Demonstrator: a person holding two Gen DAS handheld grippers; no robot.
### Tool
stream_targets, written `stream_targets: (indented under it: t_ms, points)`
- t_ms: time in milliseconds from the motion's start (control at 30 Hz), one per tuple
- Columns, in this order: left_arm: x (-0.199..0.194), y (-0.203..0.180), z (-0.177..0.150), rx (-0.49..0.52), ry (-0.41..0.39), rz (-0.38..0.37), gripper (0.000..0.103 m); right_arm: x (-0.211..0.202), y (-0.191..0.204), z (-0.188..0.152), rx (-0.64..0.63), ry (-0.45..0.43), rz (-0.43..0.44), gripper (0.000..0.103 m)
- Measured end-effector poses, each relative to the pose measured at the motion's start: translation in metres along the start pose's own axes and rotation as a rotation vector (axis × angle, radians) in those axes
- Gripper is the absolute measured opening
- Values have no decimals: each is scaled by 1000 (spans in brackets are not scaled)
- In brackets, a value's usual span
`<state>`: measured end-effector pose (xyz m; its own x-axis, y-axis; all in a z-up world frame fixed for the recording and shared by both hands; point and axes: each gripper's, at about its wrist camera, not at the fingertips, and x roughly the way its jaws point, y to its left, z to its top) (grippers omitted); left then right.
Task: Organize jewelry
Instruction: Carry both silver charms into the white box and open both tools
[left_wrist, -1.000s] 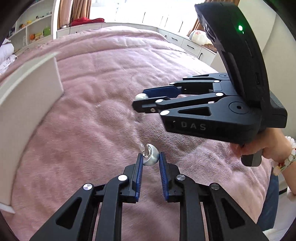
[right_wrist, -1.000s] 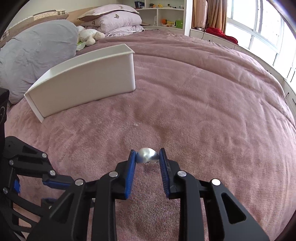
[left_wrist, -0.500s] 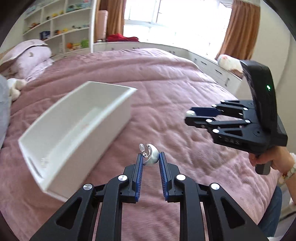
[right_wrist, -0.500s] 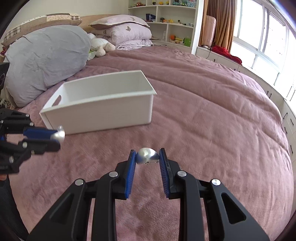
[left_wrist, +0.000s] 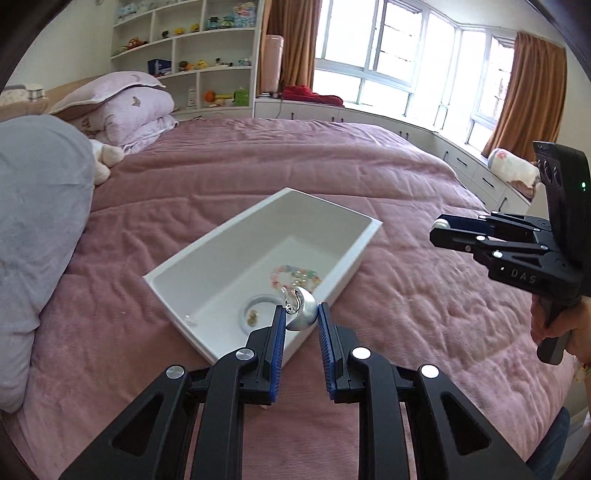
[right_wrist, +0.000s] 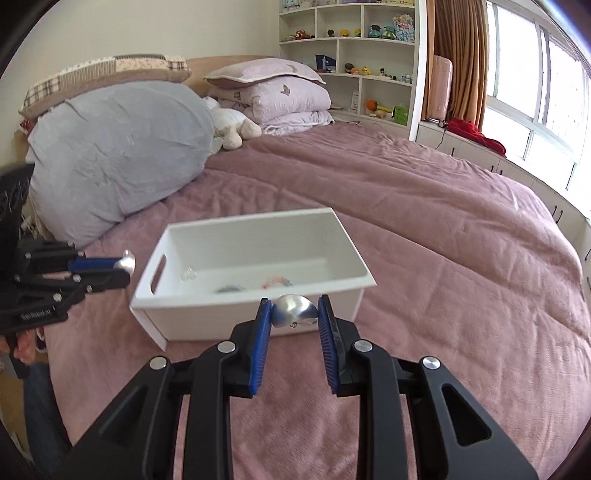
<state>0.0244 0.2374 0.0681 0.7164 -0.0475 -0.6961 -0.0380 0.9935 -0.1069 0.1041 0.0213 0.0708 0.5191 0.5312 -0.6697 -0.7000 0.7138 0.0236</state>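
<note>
Since the earlier frames both grippers have swung round toward the white box (left_wrist: 354, 254), which now lies open-topped ahead of them on the pink bed cover (left_wrist: 424, 295). The left gripper (left_wrist: 301, 321) is closed on a silver earring (left_wrist: 301, 310), pinched between its blue pads just above the box's near corner. The right gripper (right_wrist: 293, 314) likewise clamps a second silver earring (right_wrist: 293, 308), held in front of the box's near wall, level with its rim. Inside the box lie a pastel bead bracelet (left_wrist: 295, 276), a pale ring-shaped bangle (left_wrist: 258, 306) and a small clear piece (left_wrist: 188, 320) near one end. A grey pillow (right_wrist: 118, 151) lies beyond the box at the head of the bed.
</note>
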Motion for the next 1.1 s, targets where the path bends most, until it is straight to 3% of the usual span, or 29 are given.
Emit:
stream_targets:
  t_ms: [167, 400, 733, 1100]
  points:
    - [14, 26, 2, -71, 11, 1, 23, 20, 0, 21, 64, 10, 43, 26]
    - [50, 40, 5, -140, 7, 17, 23, 63, 4, 42, 88, 43, 28, 26]
    - [70, 40, -3, -146, 1, 37, 23, 113, 20, 42, 122, 82, 53, 26]
    - [78, 36, -3, -125, 8, 43, 23, 130, 18, 38, 164, 95, 26, 26]
